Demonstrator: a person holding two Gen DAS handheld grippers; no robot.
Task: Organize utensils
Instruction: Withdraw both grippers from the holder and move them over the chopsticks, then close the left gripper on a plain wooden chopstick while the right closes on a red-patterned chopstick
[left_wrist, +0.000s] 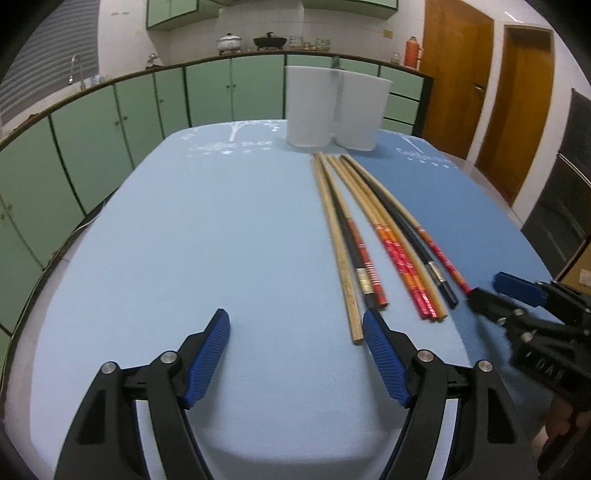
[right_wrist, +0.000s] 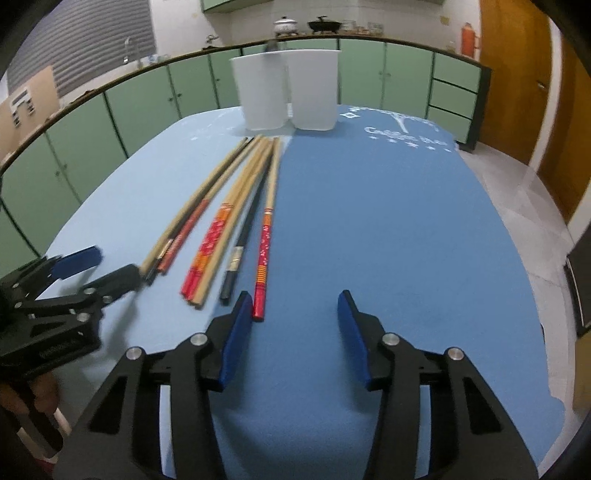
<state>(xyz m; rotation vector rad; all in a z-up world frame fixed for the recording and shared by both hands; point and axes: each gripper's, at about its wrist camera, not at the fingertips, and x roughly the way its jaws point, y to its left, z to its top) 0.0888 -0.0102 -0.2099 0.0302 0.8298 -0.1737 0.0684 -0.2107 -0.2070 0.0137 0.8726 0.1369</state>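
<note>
**Both jaws apart, nothing picked up yet**

Jaws on the left gripper (left_wrist: 295, 325) are spread wide over bare cloth with nothing between them; the near end of the leftmost plain wooden stick sits just beside its right pad. Jaws on the right gripper (right_wrist: 295, 306) are apart too, a bit narrower, also with nothing between them, and the red-handled chopstick (right_wrist: 263, 254) ends right against the outer side of its left pad, so not gripped.

The chopsticks (left_wrist: 373, 236) lie loose in a fan on the table (left_wrist: 221, 229), tips bunched at the far end and handles spread toward the grippers. It's a mix: plain wood, black ones, and red-and-orange patterned ones. Some overlap, so I can't count them for sure.

Just past the tips stand two white containers (left_wrist: 332, 107), side by side and upright. The cloth is light blue on one half, darker blue on the other. Green cabinets (left_wrist: 147, 107) run behind, wooden doors (left_wrist: 458, 74) off to the right.
</note>
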